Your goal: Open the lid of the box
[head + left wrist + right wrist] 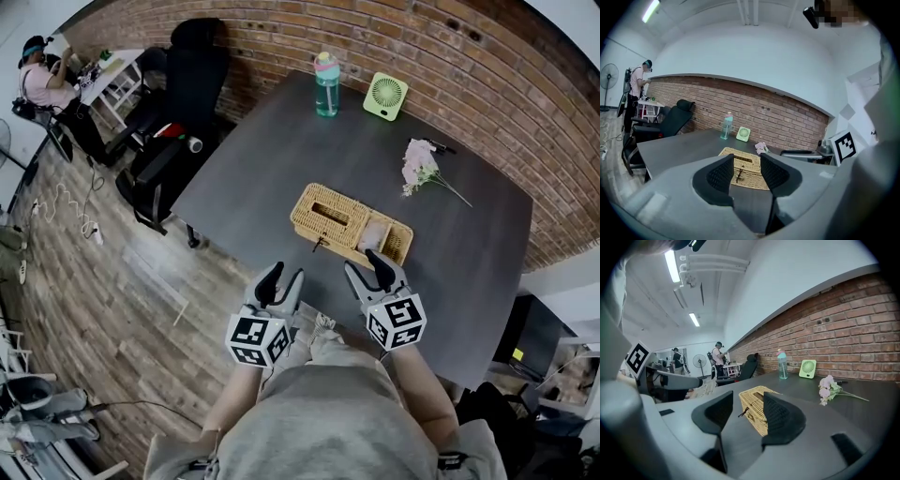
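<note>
1. Straw-coloured woven wicker box [330, 216] lies near the middle of the dark grey table [262, 150], with a small dark clasp [320, 244] on its near wall and a pale patch at its right end
2. The left gripper [286, 274] hovers just short of the box, jaws spread and empty
3. The right gripper [367, 264] is released too, its tips close to the box's near right corner
4. A teal water bottle [326, 84] and a small green fan [385, 97] stand at the far edge; a pink flower sprig [422, 167] lies to the right, apart from the box

text: none legible | labels, brands: none legible | numbers, signs: none legible
</note>
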Action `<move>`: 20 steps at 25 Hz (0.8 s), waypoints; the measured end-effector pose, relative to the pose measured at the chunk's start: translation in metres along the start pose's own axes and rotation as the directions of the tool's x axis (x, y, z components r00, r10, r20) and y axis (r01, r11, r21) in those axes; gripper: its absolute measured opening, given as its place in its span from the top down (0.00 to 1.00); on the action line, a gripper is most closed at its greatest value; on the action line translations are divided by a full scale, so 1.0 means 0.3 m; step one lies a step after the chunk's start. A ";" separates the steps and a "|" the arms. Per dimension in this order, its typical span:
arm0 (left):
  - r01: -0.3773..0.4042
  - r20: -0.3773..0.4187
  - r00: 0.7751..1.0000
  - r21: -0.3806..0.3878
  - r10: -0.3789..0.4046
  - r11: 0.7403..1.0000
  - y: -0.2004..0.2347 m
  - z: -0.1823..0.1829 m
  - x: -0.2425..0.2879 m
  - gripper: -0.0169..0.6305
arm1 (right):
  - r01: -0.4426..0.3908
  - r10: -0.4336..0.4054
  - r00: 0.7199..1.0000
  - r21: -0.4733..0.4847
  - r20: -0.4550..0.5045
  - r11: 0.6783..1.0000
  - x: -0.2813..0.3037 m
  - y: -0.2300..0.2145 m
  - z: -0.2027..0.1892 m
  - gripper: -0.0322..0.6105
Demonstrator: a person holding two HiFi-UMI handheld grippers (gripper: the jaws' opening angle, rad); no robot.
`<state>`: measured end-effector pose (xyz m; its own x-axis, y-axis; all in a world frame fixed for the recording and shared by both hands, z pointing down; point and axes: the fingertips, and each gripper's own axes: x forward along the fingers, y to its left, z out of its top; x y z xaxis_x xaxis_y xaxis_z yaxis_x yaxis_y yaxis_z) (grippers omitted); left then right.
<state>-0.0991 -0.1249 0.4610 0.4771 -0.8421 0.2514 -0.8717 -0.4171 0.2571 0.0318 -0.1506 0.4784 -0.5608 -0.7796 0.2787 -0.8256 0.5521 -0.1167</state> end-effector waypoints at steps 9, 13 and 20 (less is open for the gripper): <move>0.002 -0.021 1.000 0.002 -0.002 1.000 0.031 0.024 0.113 0.69 | -0.008 0.000 0.994 -0.076 -0.113 0.997 0.112 -0.075 -0.083 0.64; -0.010 -0.018 1.000 -0.003 0.010 1.000 0.054 0.040 0.149 0.69 | -0.020 -0.001 0.987 -0.126 -0.158 0.992 0.155 -0.097 -0.114 0.64; -0.027 -0.004 1.000 -0.003 0.027 1.000 0.091 0.070 0.181 0.69 | -0.050 -0.022 0.963 -0.261 -0.267 0.964 0.217 -0.110 -0.188 0.63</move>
<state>-0.0993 -0.1890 0.4621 0.4538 -0.8518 0.2618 -0.8840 -0.3933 0.2526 0.0260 -0.2030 0.5540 -0.5051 -0.6845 0.5258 -0.7512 0.6485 0.1227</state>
